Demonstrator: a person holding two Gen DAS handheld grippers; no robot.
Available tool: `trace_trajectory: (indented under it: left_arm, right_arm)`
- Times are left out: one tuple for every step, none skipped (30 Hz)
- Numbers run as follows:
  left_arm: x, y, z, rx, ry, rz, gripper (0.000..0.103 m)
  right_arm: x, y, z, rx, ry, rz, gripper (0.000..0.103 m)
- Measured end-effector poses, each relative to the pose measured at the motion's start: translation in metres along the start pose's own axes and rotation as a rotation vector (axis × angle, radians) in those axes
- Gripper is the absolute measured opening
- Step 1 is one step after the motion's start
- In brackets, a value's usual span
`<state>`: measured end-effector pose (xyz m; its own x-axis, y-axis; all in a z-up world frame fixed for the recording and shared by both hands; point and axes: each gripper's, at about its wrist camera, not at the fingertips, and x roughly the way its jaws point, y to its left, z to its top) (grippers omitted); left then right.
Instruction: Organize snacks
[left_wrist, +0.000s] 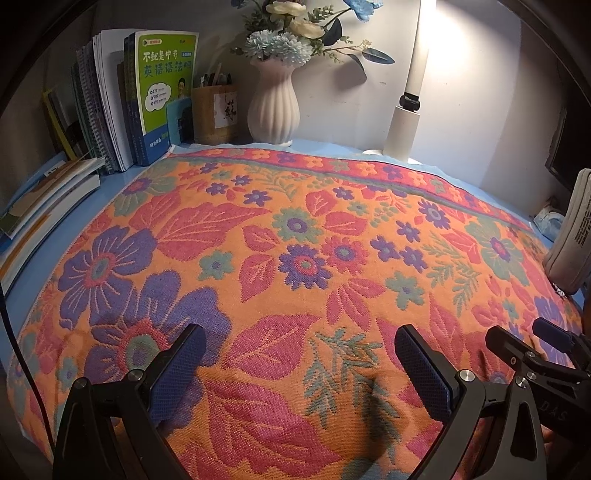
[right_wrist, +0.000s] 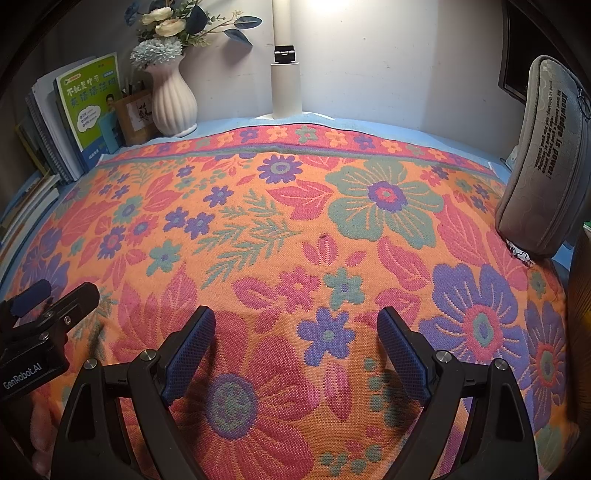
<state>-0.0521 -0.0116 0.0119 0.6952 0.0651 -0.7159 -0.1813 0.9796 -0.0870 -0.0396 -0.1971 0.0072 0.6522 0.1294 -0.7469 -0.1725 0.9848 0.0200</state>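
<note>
No snacks show in either view. My left gripper (left_wrist: 299, 343) is open and empty, low over the floral cloth (left_wrist: 295, 240) near its front edge. My right gripper (right_wrist: 295, 325) is open and empty too, low over the same cloth (right_wrist: 295, 221). The right gripper also shows at the lower right of the left wrist view (left_wrist: 524, 343). The left gripper shows at the lower left of the right wrist view (right_wrist: 55, 299). A grey zip pouch (right_wrist: 543, 158) with printed text stands on end at the right edge of the cloth; it also shows in the left wrist view (left_wrist: 570, 236).
At the back stand a row of books (left_wrist: 122, 99), a wooden pen holder (left_wrist: 214, 112), a white ribbed vase (left_wrist: 273, 103) with flowers and a white lamp post (left_wrist: 406, 118). More books (left_wrist: 48, 195) lie flat at the left. The wall closes the back.
</note>
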Motion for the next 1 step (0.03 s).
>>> trace_trajectory:
  left_arm:
    - [0.0006,-0.0004,0.0003,0.007,0.005,-0.004,0.102]
  right_arm:
    - [0.0001,0.0000,0.0001,0.000,0.001,-0.001,0.090]
